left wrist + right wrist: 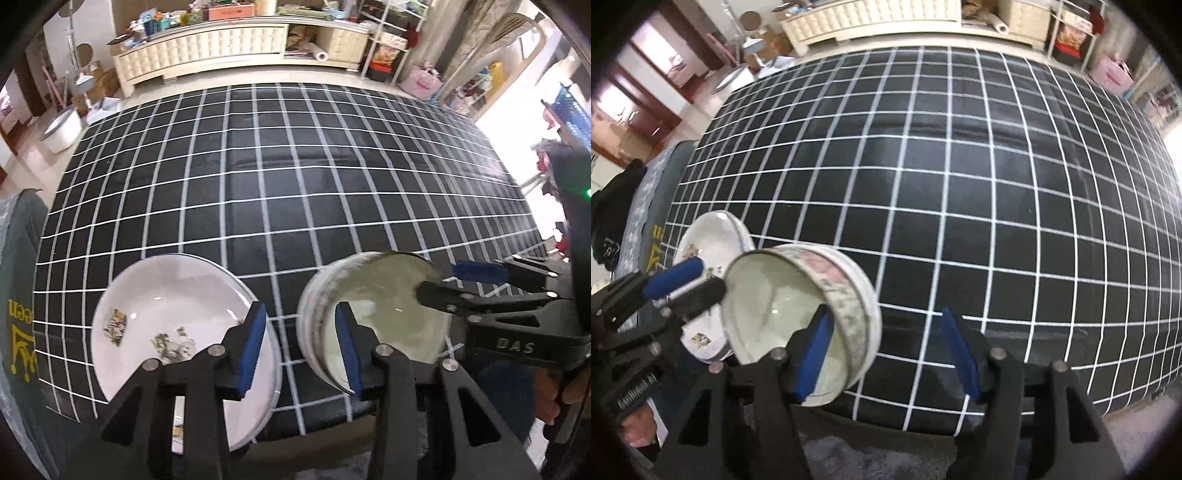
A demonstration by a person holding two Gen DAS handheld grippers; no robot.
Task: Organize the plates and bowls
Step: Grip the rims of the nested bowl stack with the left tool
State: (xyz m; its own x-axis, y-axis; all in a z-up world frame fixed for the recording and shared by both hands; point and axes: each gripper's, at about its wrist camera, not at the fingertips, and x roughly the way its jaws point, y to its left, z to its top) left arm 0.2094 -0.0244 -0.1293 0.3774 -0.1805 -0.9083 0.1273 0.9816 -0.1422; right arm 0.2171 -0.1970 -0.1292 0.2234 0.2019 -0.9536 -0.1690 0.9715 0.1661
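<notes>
A white plate point(166, 314) point(713, 236) with a flower print lies near the table's front edge. Just to its right stands a pale, shallow bowl point(388, 314) point(768, 295) with a patterned outer wall. My left gripper point(300, 347) point(713, 275) is open and straddles the bowl's left wall, with one pad inside the bowl and the other over the plate's rim. My right gripper point(888, 352) point(439, 280) is open across the bowl's right wall, with one pad inside and a wide gap outside. Neither pair of pads presses the wall.
The black tablecloth point(960, 184) with a white grid stretches far back and to the right. A grey seat point(22, 295) with yellow print stands left of the table. A cream cabinet point(207, 48) and cluttered shelves line the back wall. A person's hand point(554, 391) holds the right gripper's handle.
</notes>
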